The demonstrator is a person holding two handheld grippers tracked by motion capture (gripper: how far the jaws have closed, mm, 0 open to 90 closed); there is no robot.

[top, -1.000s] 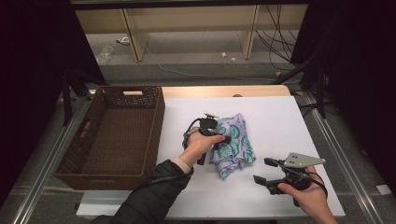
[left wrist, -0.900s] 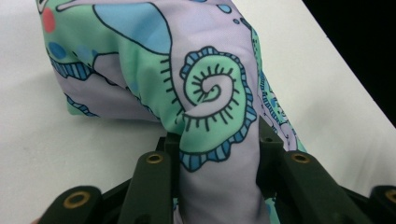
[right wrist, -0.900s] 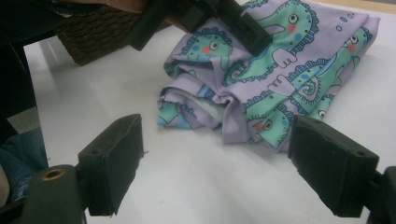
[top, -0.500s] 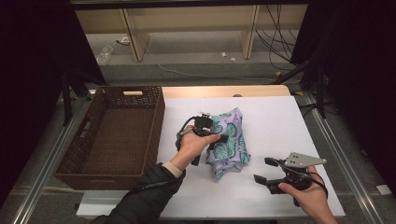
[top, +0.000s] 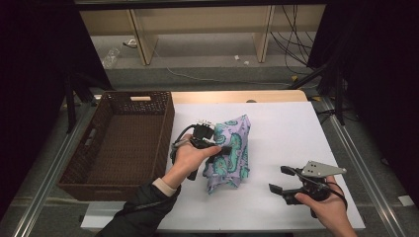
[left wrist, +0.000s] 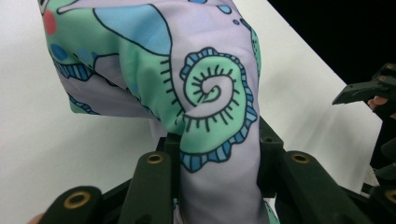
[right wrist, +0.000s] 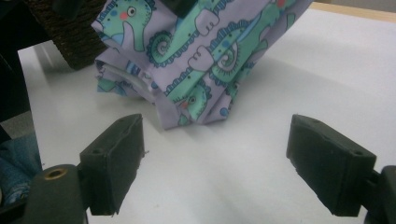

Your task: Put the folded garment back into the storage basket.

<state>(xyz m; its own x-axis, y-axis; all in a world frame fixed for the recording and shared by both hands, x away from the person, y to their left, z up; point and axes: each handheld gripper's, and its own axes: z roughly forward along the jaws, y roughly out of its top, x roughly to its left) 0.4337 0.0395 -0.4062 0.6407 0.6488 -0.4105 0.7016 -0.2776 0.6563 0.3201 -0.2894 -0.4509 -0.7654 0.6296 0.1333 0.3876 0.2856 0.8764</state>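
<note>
A lilac cloth (top: 232,150) printed with green and blue creatures lies bunched on the white table, one part lifted. My left gripper (top: 221,149) is shut on a thick fold of that cloth (left wrist: 210,116), which fills the space between its black jaws. The cloth (right wrist: 205,51) hangs up off the table in the right gripper view. My right gripper (top: 281,178) rests low near the table's front right, open, with bare table between its pads (right wrist: 112,161). It points toward the cloth from a short way off.
A dark brown wicker basket (top: 163,143) stands at the table's left, just beside my left hand. The white tabletop (top: 291,128) stretches to the right and back. A metal rail (top: 356,163) runs along the right edge. Cables lie on the floor beyond.
My left gripper has carried the cloth leftward toward the basket and lifted it, so the fold now stands higher. The right gripper has stayed where it was.
</note>
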